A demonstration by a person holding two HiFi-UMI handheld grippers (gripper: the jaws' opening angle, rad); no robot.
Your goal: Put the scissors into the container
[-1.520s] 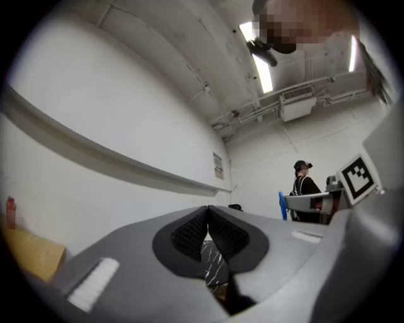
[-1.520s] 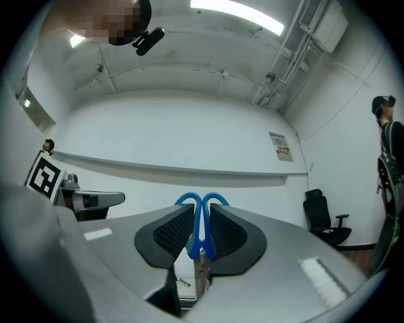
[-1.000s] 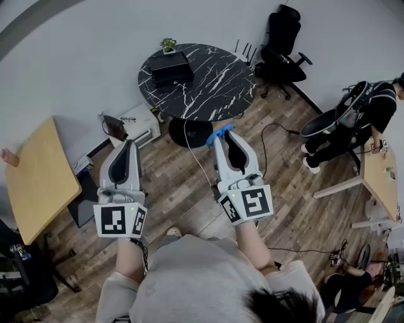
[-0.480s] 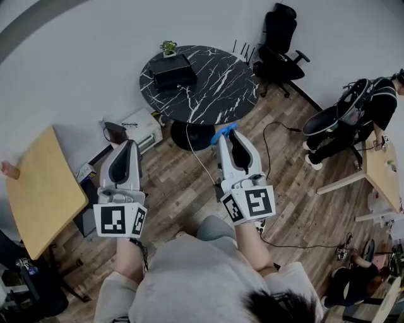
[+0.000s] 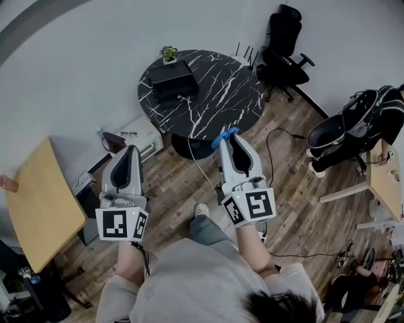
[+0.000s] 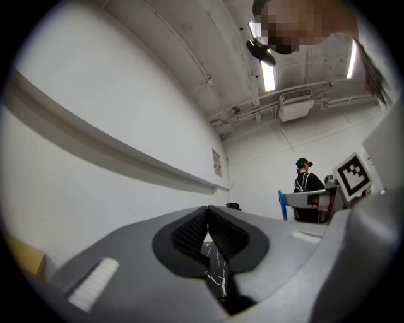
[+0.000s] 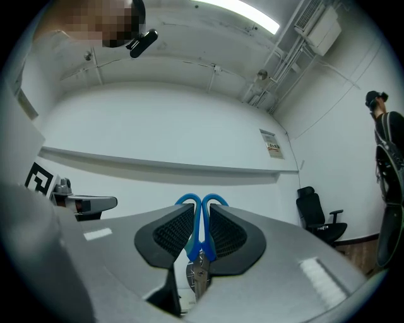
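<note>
The right gripper is clamped on the scissors at their blue handles, near the edge of the round table. The left gripper has its jaws together with nothing between them. A black container sits on the table, well apart from the scissors; its contents cannot be made out.

A round black marble-topped table stands against the white wall at upper centre, a black office chair to its right; wood-plank floor spreads below, a pale wooden table at far left, a ceiling strip light overhead
</note>
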